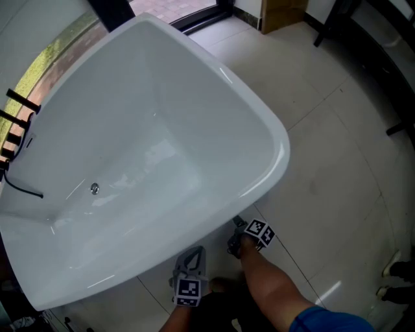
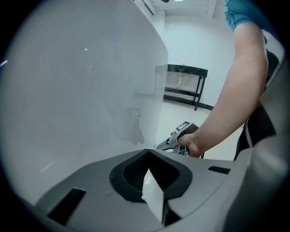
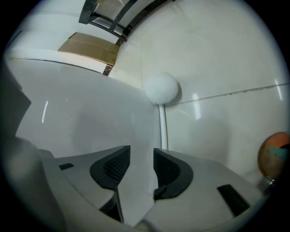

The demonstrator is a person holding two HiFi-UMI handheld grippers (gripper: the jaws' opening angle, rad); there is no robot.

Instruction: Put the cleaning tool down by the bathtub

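The white bathtub (image 1: 162, 130) fills the head view. The cleaning tool, a thin white rod (image 3: 162, 129) with a round white head (image 3: 161, 88), lies on the tiled floor along the tub's outer wall (image 3: 90, 113). In the head view it is hidden under the rim. My right gripper (image 3: 141, 152) is open, its jaws apart around the rod's near end without pressing on it. It sits low at the tub's foot (image 1: 237, 227). My left gripper (image 2: 148, 154) is shut with nothing seen in it, and faces the tub wall (image 2: 81, 90) beside the right one (image 1: 190, 256).
A cardboard box (image 1: 282, 13) stands beyond the tub's far end. A black frame (image 2: 183, 84) stands by the far wall, and black legs (image 1: 395, 130) are at the right. Shoes (image 1: 395, 279) lie at the right edge. A black hose (image 1: 19, 188) hangs over the tub's left rim.
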